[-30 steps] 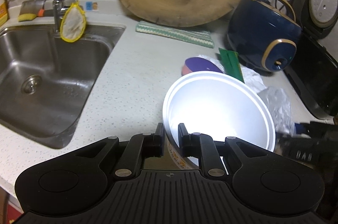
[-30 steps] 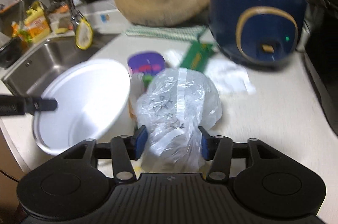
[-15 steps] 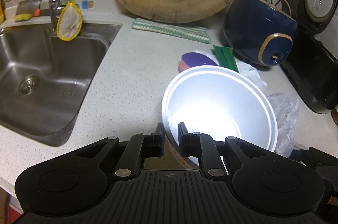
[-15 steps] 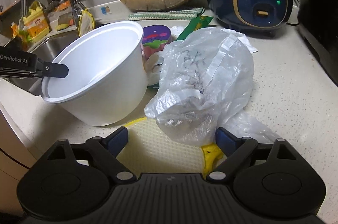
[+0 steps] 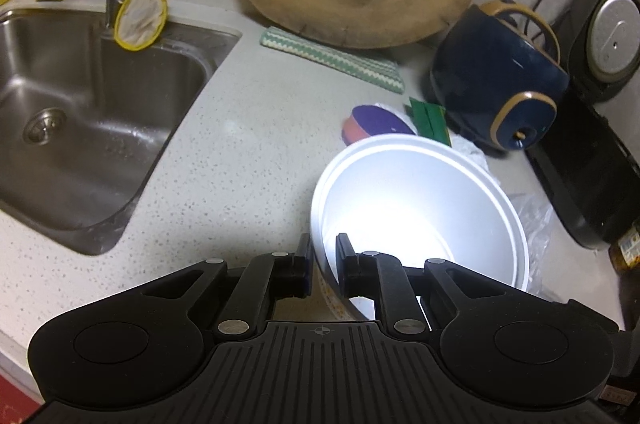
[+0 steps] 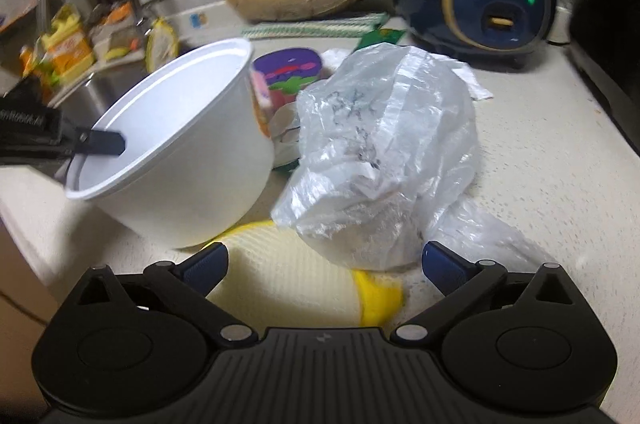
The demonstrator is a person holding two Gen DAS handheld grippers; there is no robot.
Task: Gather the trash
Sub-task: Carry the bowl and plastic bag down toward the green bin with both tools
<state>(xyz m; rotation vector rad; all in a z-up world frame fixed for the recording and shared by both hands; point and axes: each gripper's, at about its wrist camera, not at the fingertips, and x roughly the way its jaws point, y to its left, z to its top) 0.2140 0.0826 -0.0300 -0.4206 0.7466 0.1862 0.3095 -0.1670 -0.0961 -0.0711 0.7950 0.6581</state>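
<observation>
**Bowl pinched at its rim, bag lying loose**

The left gripper (image 5: 322,258) has its fingers closed on the near rim of the white bowl (image 5: 420,212), one finger inside and one outside; the bowl is tilted over the tabletop (image 5: 248,159), beside the sink (image 5: 92,127). The right gripper (image 6: 324,262) has its fingers spread wide and holds nothing. Just ahead of it the crumpled plastic bag (image 6: 384,151) lies on the tabletop, right beside the bowl

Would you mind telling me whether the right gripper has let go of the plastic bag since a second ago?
Yes. The right gripper now stands open, pulled back from the plastic bag, which lies on the counter beside the white bowl.
</observation>
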